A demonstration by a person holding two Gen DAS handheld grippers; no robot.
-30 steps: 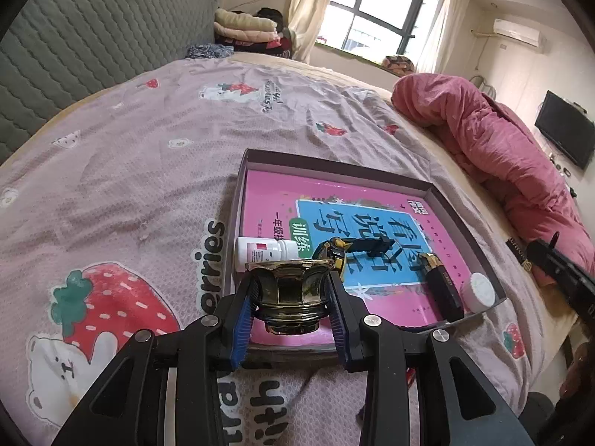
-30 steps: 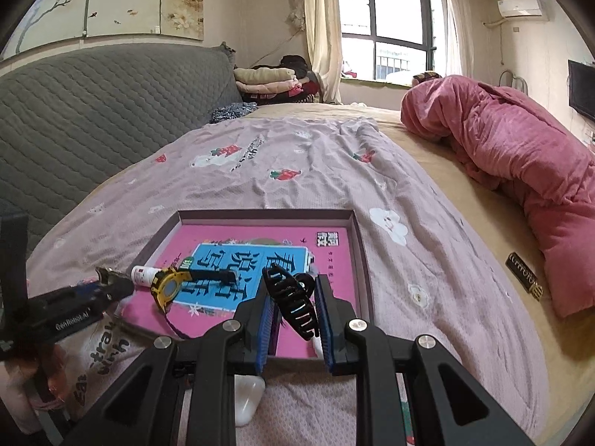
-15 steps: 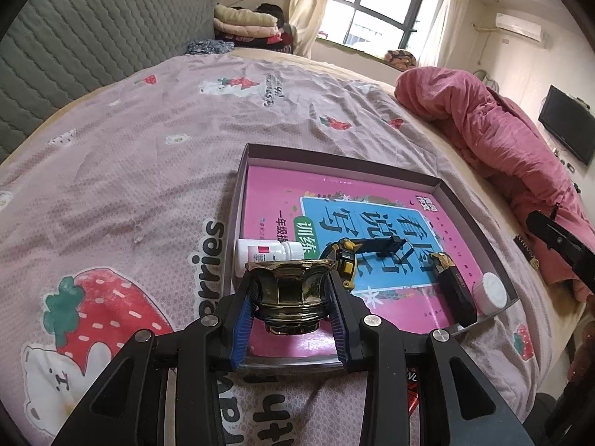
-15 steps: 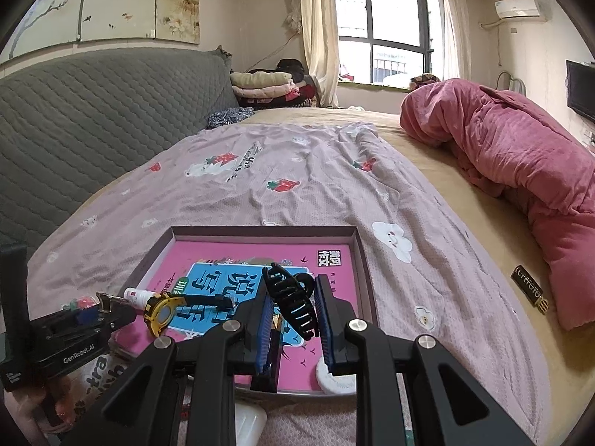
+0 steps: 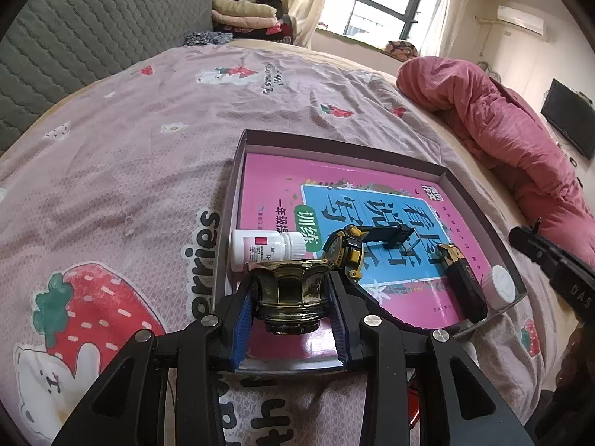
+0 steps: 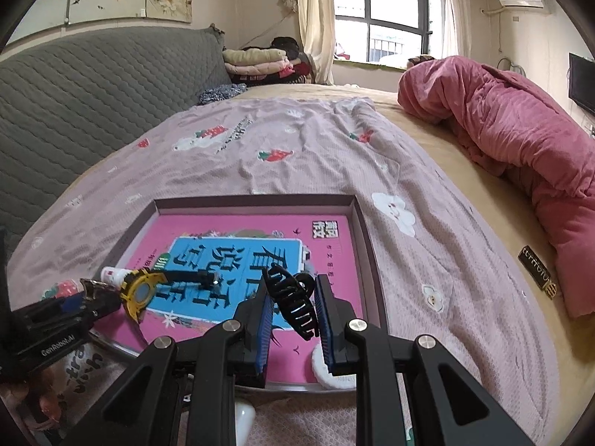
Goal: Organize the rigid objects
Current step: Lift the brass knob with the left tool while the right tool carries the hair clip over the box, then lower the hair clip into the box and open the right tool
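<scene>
Black hair claw (image 6: 293, 306) between right hand-held gripper (image 6: 293, 319) pads, seemingly pinched

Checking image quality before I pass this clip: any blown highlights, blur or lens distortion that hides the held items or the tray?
Left wrist view: window blown out, edges bowed by the fisheye, dark corner vignette; brass piece in the left gripper is sharp. Right wrist view: same bright window, black hair claw in the right gripper crisp, tray evenly lit, no motion blur.

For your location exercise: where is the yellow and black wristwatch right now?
In the left wrist view the wristwatch lies on the pink book in the tray, right of the white bottle.
</scene>
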